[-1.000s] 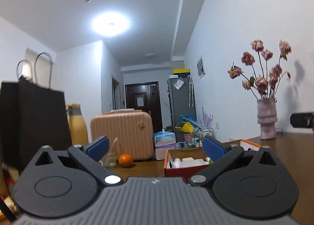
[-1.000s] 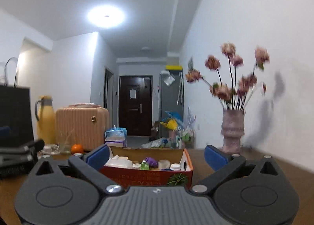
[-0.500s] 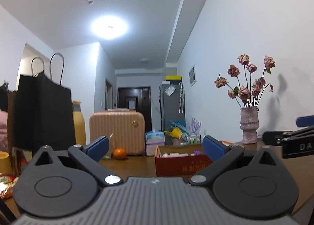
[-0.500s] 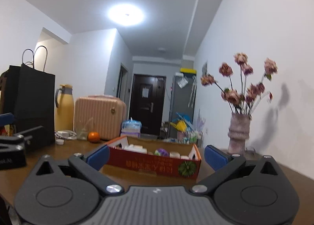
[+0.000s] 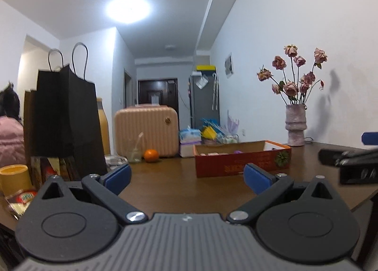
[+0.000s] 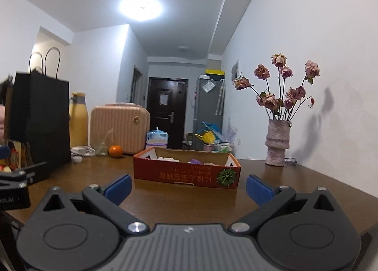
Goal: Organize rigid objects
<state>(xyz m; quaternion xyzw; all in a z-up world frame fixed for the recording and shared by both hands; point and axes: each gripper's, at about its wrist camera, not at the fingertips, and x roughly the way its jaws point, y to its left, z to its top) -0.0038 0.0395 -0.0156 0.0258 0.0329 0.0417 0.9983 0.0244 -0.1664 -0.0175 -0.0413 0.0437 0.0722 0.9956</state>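
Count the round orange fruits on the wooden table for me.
1. The round orange fruit sits at the table's far side, beside the clear glass and before the pink ribbed suitcase. Others may hide behind the black paper bag.

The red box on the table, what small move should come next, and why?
Probably ease the right tool forward toward the red box. Both tools are open and empty, the left tool too, and the box sits ahead on the table, out of grasp.
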